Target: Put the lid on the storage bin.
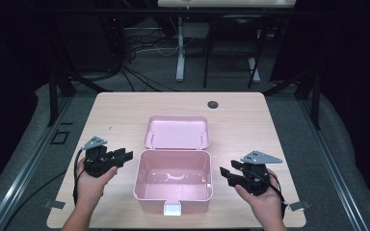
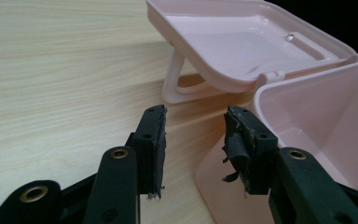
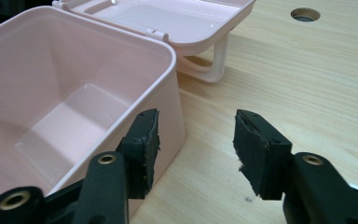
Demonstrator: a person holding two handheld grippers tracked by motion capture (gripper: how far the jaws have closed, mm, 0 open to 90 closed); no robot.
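— Pink plastic box [image 1: 172,185] sits mid-table [image 1: 241,120], lid [image 1: 177,131] flung back on the far side.
— Light, stiff, slick, we judge. Our left gripper [image 1: 121,157] and right gripper [image 1: 227,175] flank it, fingers wide, holding nothing.
— We'd pinch a side wall at the rim.

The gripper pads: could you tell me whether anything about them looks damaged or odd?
Yes. In the left gripper view, the right-hand pad is frayed, with strips peeling off. The right gripper has rough, chipped pad edges. The pink box looks intact.
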